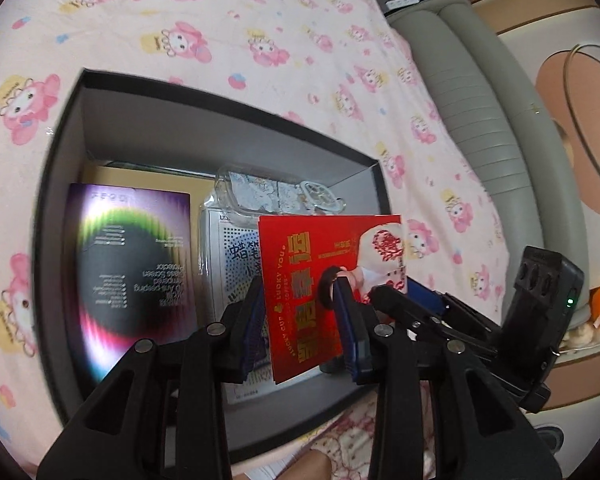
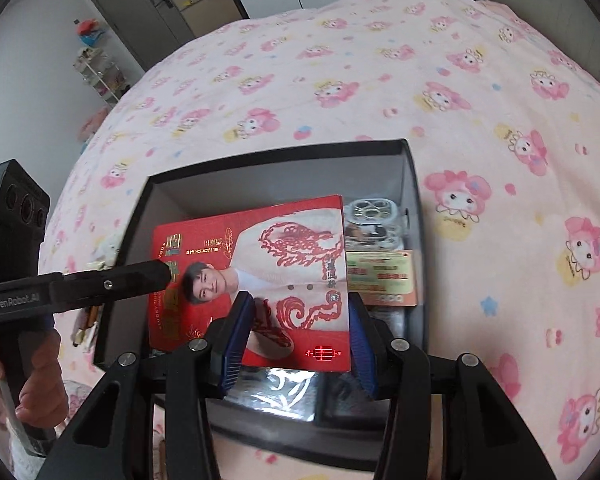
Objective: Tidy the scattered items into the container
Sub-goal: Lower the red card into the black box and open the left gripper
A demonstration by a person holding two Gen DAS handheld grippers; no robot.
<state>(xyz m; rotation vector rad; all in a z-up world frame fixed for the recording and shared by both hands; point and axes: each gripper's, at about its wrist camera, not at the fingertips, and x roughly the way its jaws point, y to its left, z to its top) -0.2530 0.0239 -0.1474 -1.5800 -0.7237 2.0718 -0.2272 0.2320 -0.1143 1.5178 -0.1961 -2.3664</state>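
1. Two claws meet over one red card (image 1: 300, 248). We see it hanging above an open black box (image 1: 60, 160) that stands on a bed with a pink cartoon-rabbit sheet (image 1: 220, 40).
2. In the left wrist view, the left claw (image 1: 298, 284) has its blue pads partly apart. The card's near edge sits between them, just beside the left pad. We cannot tell whether the pads press on it.
3. In the right wrist view, the right claw (image 2: 299, 300) is also partly apart. The card lies face-up to us between its pads, and its right edge meets the right pad. We cannot tell if it is clamped.
4. The card shows a printed portrait, red swirls and gold lettering.
5. Inside the box we see a dark rainbow-ringed screen protector packet (image 1: 136, 264), a white dotted carton (image 1: 228, 256), a clear phone case (image 1: 276, 192) and a green and orange slip (image 2: 380, 276).
6. A person's hand (image 2: 40, 384) grips the left claw's handle at the left edge of the right wrist view.
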